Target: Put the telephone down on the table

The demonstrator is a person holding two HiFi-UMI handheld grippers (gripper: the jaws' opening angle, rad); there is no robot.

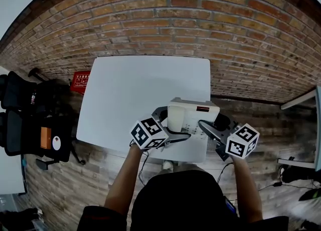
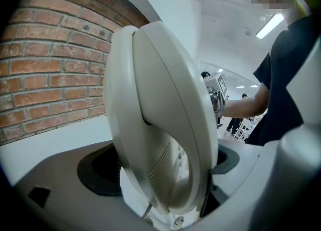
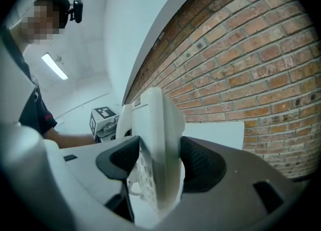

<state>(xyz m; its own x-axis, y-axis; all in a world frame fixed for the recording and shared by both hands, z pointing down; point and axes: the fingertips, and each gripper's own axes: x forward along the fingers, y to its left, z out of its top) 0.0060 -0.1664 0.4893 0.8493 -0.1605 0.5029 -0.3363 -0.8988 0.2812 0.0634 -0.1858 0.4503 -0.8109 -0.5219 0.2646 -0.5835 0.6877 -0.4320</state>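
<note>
Head view: telephone (image 1: 193, 117) at near right corner of white table (image 1: 135, 89); can't tell if it's resting. Left gripper (image 1: 173, 134) and right gripper (image 1: 206, 127) flank it.
Left gripper view: left gripper (image 2: 160, 167) jaws clamped on handset (image 2: 160, 114).
Right gripper view: right gripper (image 3: 158, 162) jaws pinching the telephone (image 3: 158, 140) body, pads touching both faces.

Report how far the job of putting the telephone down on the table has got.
Done: the telephone has been brought over the near right corner of the table. In hand: the left gripper is shut on its handset end, and the right gripper is shut on its keypad edge. Left: the pictures do not show whether it rests on the tabletop, and neither gripper has let go yet.
</note>
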